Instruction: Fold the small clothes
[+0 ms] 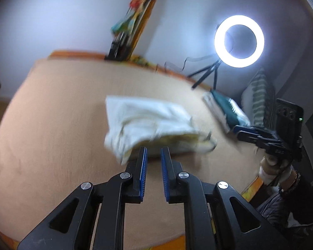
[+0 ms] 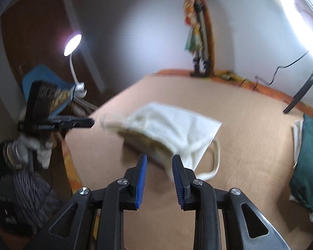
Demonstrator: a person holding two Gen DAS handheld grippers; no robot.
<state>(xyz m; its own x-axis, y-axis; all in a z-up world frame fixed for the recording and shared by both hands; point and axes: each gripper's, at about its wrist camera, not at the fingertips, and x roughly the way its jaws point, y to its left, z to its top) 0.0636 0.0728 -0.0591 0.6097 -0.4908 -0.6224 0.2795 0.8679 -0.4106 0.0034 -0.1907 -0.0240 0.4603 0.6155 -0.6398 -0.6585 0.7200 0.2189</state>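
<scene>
Nearest to me, my left gripper (image 1: 153,152) has its blue-padded fingers (image 1: 143,160) parted by a narrow gap, with nothing between them; they hang over the near part of the tan bed cover (image 1: 52,125). My right gripper (image 2: 159,160) stands a little wider apart, its pads (image 2: 141,166) likewise bare, with no cloth pinched between them.

Just past both sets of fingertips lies the cream garment (image 1: 148,120), roughly in the middle of the surface. It is folded over on itself in a loose, blurred heap. In the right wrist view its loop-like strap (image 2: 216,158) trails out onto the cover on the right side, and its near edge looks slightly raised off the cover, though the blur keeps me from being sure. Neither gripper touches it.

Toward the right edge of the surface sits a stack of folded cloth, dark green over white (image 1: 225,110). From the left wrist view my right gripper shows at that same side, carried by a gloved hand (image 1: 275,166).

At the far edge a ring light (image 1: 239,39) on a small tripod glows near the right corner, and a colourful upright object (image 1: 133,20) leans on the wall. Off the left edge, a white desk lamp (image 2: 73,43) shines.
</scene>
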